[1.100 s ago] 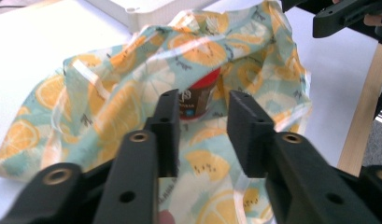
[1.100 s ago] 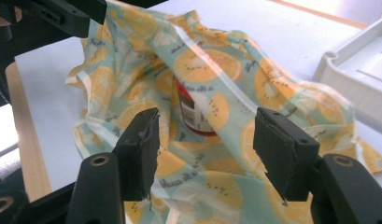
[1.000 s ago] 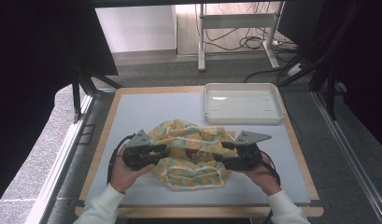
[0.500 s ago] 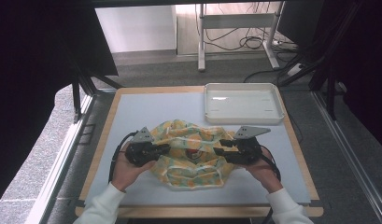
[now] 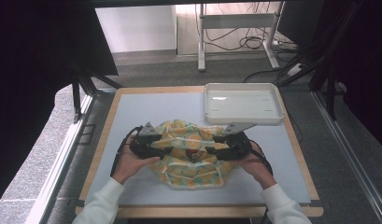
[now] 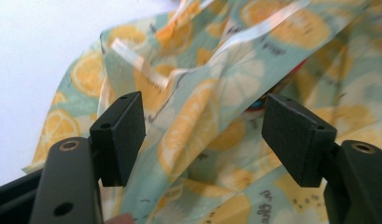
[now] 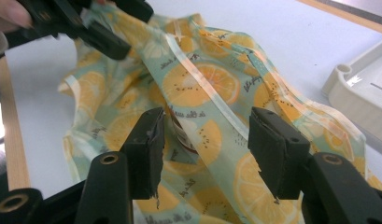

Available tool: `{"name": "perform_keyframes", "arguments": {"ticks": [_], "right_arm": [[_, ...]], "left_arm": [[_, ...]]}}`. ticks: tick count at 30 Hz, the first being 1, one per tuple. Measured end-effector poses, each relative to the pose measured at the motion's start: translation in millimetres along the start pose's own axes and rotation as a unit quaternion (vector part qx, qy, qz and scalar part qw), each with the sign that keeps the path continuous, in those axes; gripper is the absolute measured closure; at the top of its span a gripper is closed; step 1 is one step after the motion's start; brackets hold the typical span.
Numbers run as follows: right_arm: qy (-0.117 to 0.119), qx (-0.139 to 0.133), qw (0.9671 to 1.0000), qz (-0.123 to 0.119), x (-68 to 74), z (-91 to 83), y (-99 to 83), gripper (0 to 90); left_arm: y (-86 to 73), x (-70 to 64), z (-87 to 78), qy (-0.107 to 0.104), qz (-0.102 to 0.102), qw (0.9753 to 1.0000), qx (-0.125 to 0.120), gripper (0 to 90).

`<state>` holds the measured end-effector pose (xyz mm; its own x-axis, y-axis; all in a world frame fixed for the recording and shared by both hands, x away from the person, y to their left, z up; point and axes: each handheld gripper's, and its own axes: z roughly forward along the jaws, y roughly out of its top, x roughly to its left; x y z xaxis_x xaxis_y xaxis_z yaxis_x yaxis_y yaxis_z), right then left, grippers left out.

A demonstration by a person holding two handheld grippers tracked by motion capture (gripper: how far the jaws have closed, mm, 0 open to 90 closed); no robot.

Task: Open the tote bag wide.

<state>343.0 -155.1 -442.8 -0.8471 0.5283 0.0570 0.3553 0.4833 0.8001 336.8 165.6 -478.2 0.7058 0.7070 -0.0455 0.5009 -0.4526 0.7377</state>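
A crumpled cloth [image 5: 188, 163] printed with orange and lemon slices on pale green lies mid-table. My left gripper [image 5: 167, 150] reaches into its left side and my right gripper [image 5: 210, 150] into its right side, jaws pointing toward each other. In the left gripper view, the left gripper [image 6: 202, 135] is open with a raised fold of the cloth [image 6: 198, 116] between its jaws. The right gripper [image 7: 205, 149] is open astride another fold of the cloth [image 7: 202, 88]. A small red and dark thing [image 7: 179, 133] peeks out under the cloth.
A white rectangular tray [image 5: 242, 116] sits at the table's far right, close behind the right gripper. The pale mat [image 5: 146, 107] has bare room at the far left and along the front. A wooden rim [image 5: 104, 140] borders the table. Cables and desk legs lie beyond.
Both grippers have moved a little away from the person and inward, closer together over the cloth. The cloth is bunched up more between them.
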Motion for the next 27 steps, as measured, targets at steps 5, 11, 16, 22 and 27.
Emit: {"name": "perform_keyframes", "arguments": {"ticks": [5, 11, 16, 22, 27], "right_arm": [[-0.006, -0.004, 1.0, 0.003, -1.6, -1.9, -0.2, 45.7], [-0.013, 0.001, 0.9999, 0.0, -1.9, -1.8, -0.3, 45.6], [-0.005, 0.001, 1.0, 0.003, -2.5, -2.2, -0.1, 41.2], [-0.012, 0.015, 0.9998, 0.009, -7.0, 2.6, -1.4, 32.1], [-0.015, 0.037, 0.9992, 0.006, -10.1, 15.8, -2.4, 26.6]], "left_arm": [[-5.4, 2.9, 12.0, 0.025, 0.001, 0.9993, 0.027, 56.0], [-7.0, 0.1, 11.2, 0.011, 0.001, 0.9997, 0.02, 87.0], [-6.4, 0.8, 9.3, -0.005, -0.005, 0.9999, 0.014, 90.0], [-4.5, 0.3, 5.2, -0.016, -0.016, 0.9997, 0.002, 90.0], [-3.6, -0.6, 3.0, -0.016, -0.014, 0.9998, -0.003, 90.0]]}}
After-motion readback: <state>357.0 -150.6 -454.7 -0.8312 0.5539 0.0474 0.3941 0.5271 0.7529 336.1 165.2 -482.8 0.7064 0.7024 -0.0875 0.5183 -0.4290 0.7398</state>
